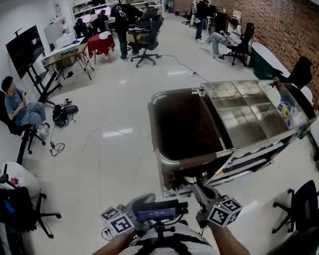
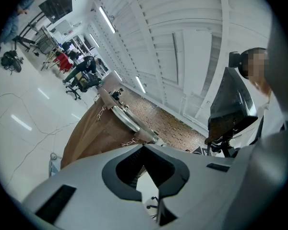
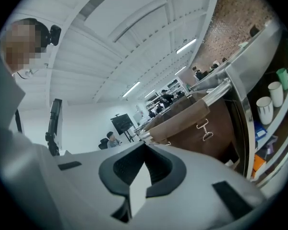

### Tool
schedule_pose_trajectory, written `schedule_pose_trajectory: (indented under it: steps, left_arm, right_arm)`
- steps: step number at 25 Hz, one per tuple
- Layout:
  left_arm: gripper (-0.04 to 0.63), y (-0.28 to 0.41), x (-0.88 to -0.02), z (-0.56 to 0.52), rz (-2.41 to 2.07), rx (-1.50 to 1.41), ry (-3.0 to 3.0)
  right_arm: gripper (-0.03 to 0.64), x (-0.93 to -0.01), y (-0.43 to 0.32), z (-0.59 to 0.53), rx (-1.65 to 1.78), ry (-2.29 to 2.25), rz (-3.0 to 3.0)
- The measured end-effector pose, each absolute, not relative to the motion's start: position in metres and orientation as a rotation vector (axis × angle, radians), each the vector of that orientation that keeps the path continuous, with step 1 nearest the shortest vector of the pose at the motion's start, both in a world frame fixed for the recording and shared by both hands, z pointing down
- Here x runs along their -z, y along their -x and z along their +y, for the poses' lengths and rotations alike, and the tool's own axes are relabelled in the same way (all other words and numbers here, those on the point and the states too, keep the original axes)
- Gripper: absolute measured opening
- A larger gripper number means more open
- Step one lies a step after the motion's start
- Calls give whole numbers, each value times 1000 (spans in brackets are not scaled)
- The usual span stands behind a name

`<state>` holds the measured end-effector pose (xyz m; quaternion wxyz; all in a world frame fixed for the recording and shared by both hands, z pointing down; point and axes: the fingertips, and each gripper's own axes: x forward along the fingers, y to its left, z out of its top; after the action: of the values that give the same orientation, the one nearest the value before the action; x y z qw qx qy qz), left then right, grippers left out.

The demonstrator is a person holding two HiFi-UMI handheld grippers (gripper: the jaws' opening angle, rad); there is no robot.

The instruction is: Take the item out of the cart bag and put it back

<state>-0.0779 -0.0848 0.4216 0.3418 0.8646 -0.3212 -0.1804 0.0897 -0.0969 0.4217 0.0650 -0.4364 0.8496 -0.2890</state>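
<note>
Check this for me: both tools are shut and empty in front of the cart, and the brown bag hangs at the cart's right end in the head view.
One slip: the head view shows the brown bag at the cart's left end, not its right. The left tool and right tool are shut and empty, as their own views show.
</note>
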Motion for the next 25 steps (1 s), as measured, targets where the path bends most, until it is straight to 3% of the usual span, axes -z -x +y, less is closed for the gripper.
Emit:
schedule_pose_trajectory:
  steps: [25]
  left_arm:
    - [3,76,-422,-87,-836,447,-2262]
  right_arm:
    - [0,-443,-83,-91,1003,1295,2597]
